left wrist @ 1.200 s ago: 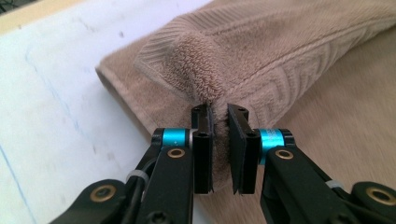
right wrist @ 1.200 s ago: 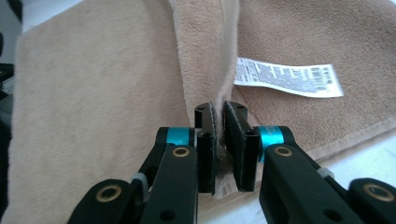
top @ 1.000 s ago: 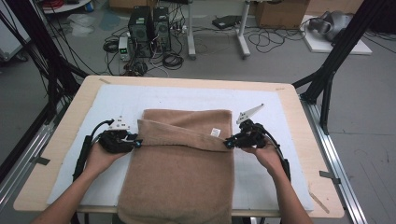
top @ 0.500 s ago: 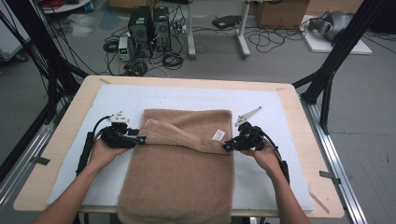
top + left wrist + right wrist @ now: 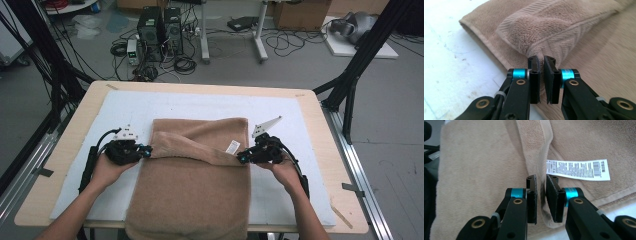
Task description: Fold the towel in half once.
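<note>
A brown towel (image 5: 195,190) lies on the white mat (image 5: 200,105), and its near end hangs over the table's front edge. The far part is folded back toward me as a flap. My left gripper (image 5: 148,149) is shut on the flap's left corner (image 5: 554,32), with cloth pinched between its jaws (image 5: 541,60). My right gripper (image 5: 241,158) is shut on the flap's right edge (image 5: 536,150), the hem running between its jaws (image 5: 541,178). A white care label (image 5: 577,169) lies just beyond the right jaws, also seen as a small tag (image 5: 232,147).
The mat sits on a wooden table (image 5: 320,125) framed by black posts (image 5: 350,80). Beyond the far edge, computer cases (image 5: 160,27) and cables cover the floor. Bare mat lies left and right of the towel.
Both grippers keep their hold on the flap. The right gripper has shifted slightly toward me and inward; the left has hardly moved.
</note>
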Tool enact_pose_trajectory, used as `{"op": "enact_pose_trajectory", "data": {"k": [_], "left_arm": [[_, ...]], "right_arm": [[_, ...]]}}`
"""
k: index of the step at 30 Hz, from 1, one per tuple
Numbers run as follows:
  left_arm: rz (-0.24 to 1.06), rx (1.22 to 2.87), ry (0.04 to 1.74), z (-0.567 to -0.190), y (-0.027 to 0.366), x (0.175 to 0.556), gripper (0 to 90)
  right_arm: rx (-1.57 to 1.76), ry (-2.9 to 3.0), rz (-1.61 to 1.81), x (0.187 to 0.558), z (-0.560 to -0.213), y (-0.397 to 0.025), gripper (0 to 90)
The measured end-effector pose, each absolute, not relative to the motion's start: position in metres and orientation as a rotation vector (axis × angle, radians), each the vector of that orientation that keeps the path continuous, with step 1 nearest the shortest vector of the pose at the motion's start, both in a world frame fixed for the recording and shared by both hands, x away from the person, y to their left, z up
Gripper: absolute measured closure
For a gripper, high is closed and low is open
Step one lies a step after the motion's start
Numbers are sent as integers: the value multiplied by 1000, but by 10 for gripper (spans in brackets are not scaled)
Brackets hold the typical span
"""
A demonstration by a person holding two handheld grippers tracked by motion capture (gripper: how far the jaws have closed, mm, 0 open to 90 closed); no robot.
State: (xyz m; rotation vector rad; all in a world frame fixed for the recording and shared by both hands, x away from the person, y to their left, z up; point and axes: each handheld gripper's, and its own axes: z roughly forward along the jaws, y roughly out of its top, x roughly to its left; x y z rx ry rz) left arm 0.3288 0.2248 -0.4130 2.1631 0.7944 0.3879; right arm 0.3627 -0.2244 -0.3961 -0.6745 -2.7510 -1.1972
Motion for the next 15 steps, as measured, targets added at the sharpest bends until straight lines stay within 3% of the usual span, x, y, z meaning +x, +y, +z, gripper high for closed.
{"op": "enact_pose_trajectory", "data": {"k": [4,12,15], "left_arm": [[376,2227,777,-418,227,317,728],[349,2193,781,-409,243,311,642],[346,2178,794,-407,246,315,619]], "right_arm": [[-638,-2764,-1198,352,-396,-222,798],[-595,-2749,-1148,338,-402,-231,830],[-604,-2747,-1154,335,-403,-235,798]]}}
